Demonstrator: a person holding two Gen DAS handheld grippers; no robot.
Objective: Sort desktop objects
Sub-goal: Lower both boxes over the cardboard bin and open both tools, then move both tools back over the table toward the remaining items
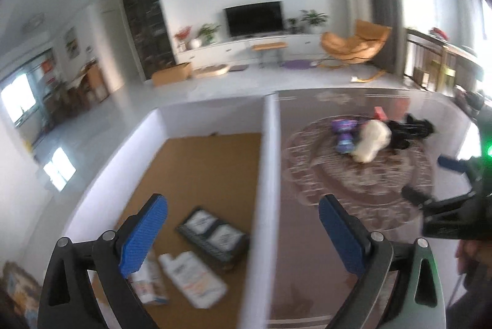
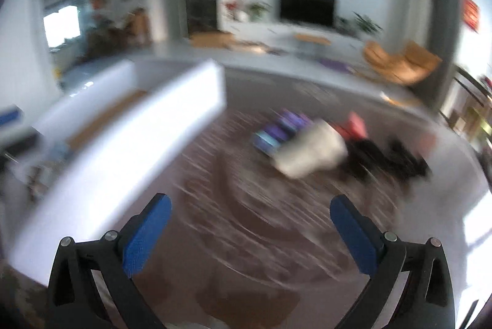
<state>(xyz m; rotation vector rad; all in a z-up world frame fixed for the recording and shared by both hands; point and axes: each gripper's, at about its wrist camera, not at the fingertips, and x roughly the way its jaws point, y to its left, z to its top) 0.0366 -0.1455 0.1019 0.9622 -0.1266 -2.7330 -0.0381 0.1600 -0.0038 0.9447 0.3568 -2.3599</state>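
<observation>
My left gripper (image 1: 243,233) is open and empty, above the right wall of a white box (image 1: 264,190) with a brown floor. In the box lie a dark packet (image 1: 212,233), a white bottle (image 1: 193,276) and a small carton (image 1: 147,283). On the patterned table (image 1: 353,190) lies a pile: a purple item (image 1: 344,134), a white soft item (image 1: 372,141), a black item (image 1: 409,129) and a red-pink item (image 1: 379,113). My right gripper (image 2: 250,233) is open and empty, above the table before the pile (image 2: 310,154). It also shows at the right of the left wrist view (image 1: 427,181).
The white box (image 2: 123,144) stands left of the right gripper. Behind the table is a living room with a TV (image 1: 253,18), an orange chair (image 1: 353,46) and a cardboard box (image 1: 172,74).
</observation>
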